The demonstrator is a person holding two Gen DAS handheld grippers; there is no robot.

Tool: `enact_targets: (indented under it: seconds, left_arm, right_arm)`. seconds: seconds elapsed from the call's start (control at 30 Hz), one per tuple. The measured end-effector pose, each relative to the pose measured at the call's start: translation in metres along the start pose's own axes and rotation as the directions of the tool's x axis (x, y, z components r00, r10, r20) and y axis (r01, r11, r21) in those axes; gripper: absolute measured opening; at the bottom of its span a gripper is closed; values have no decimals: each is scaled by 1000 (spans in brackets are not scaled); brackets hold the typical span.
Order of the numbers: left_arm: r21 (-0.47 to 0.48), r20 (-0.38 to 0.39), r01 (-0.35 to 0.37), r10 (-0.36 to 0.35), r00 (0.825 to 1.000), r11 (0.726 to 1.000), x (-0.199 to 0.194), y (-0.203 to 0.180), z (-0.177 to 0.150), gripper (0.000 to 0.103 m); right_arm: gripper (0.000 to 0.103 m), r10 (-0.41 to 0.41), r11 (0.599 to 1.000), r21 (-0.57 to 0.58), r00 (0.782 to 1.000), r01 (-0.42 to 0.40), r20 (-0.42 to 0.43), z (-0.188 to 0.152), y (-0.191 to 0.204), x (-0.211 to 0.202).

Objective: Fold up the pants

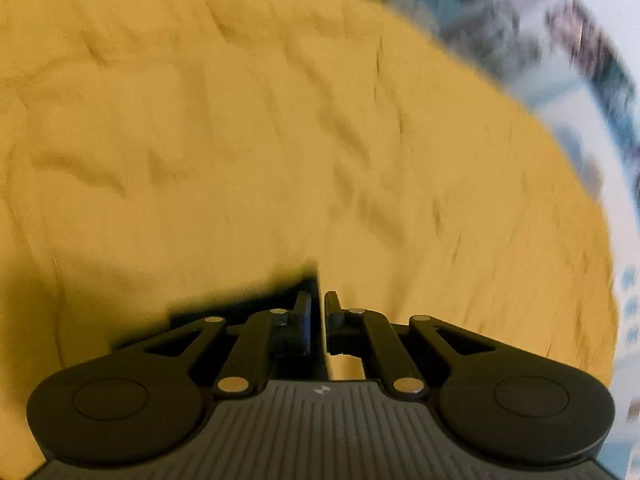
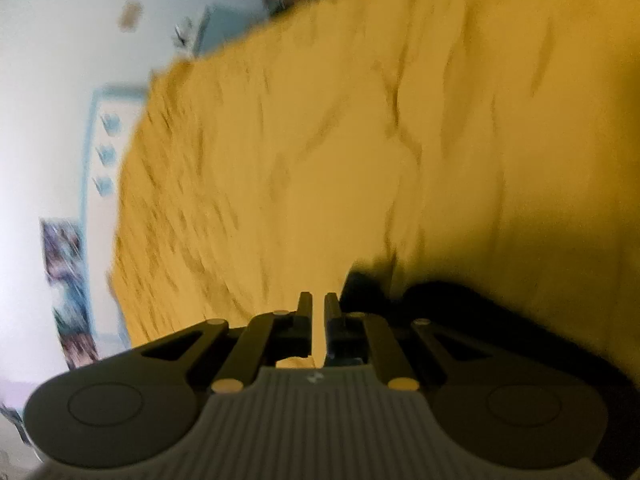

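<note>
mustard cloth pinched at both ends

mustard-yellow wrinkled fabric pants fill both wrist views, stretching away from each gripper. the black two-finger left gripper points forward, its fingers drawn close with a thin fold of the cloth between them. the black two-finger right gripper points forward likewise, fingers nearly together, pinching a cloth edge. blurred pale room lies to the left.

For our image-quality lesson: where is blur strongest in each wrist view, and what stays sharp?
Left wrist view: the yellow pants and background smear; the left gripper stays crisp. Right wrist view: the same, with the right gripper sharp and dark shadow lower right.
</note>
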State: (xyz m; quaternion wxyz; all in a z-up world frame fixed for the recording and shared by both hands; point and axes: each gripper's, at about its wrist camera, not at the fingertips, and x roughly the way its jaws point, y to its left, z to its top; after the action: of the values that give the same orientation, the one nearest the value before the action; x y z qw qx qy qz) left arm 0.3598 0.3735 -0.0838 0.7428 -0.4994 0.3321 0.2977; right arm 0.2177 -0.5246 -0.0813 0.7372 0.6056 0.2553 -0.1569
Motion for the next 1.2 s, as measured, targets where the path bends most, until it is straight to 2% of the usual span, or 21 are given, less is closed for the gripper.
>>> enact_targets:
  seconds: [0.07,0.1,0.2,0.23,0.27,0.33,0.4,0.43,0.53,0.6,0.63,0.7,0.8,0.83,0.9,0.93,0.97,1.0,1.03,1.13,1.2]
  left_arm:
    - [-32,122,-42,46,991,999,-17,11,6,8]
    - [7,148,-67,65,987,998,-23,10,5,8]
    - [221,122,-63,36,992,973,-37,-2,-17,12]
    - [287,106,-39,8,994,957,-45,-6,-32,20]
    - [352,86,-14,-17,996,936,-54,-9,-46,29]
    - [480,30,42,-64,997,876,-67,-13,-82,37]
    - [571,-27,65,-60,998,818,-76,-11,-115,38]
    - [592,-41,65,-50,998,803,-77,-9,-127,38]
    - [638,-50,55,-29,998,768,-88,9,-156,39]
    - [647,-65,56,-18,998,760,-92,21,-162,39]
    - [641,-75,58,-13,997,765,-99,32,-163,39]
    - [622,-84,63,-14,996,780,-103,46,-163,39]
    - [612,-91,65,-11,996,788,-110,59,-162,41]
    - [610,-84,55,-5,996,790,-107,61,-155,41]
    - [596,-59,31,6,998,803,-107,65,-144,41]
    - [582,-53,31,0,999,813,-107,66,-138,42]
    - [569,-48,35,-10,999,822,-107,68,-131,42]
    - [558,-40,37,-18,999,829,-108,70,-125,43]
    - [548,-30,37,-25,999,836,-107,71,-119,44]
    - [502,-10,46,-47,999,864,-99,78,-104,45]
    - [444,-22,71,-68,997,893,-91,85,-96,45]
  right_arm:
    - [3,-24,998,-61,999,27,42,2,1,-11]
    - [3,-43,992,-120,998,48,42,0,6,-15]
    - [3,-51,931,-362,999,54,17,-25,33,-23]
    - [3,-50,892,-450,999,44,-1,-40,45,-23]
    - [3,-51,849,-527,998,31,-23,-57,56,-21]
    - [5,-83,731,-683,992,-2,-92,-104,80,-9]
    - [6,-150,581,-813,979,-25,-136,-157,99,9]
    - [7,-178,494,-868,970,-57,-165,-189,107,20]
    - [10,-251,306,-937,936,-167,-249,-269,119,53]
    - [10,-296,227,-946,909,-232,-294,-315,124,78]
    - [10,-312,203,-945,898,-256,-310,-333,125,90]
    - [10,-327,166,-943,886,-288,-328,-364,127,112]
    - [5,-342,164,-946,883,-280,-321,-385,140,154]
    - [0,-330,155,-956,899,-250,-288,-387,146,166]
    - [3,-283,149,-973,936,-175,-211,-394,164,174]
    - [12,-257,168,-975,948,-147,-188,-391,170,169]
    - [12,-234,201,-968,953,-148,-194,-390,181,168]
    - [12,-206,231,-956,952,-178,-227,-387,185,157]
    - [13,-180,241,-947,949,-214,-260,-385,184,144]
    - [22,-161,174,-951,945,-256,-284,-391,171,106]
    - [22,-162,161,-952,944,-262,-287,-390,150,80]
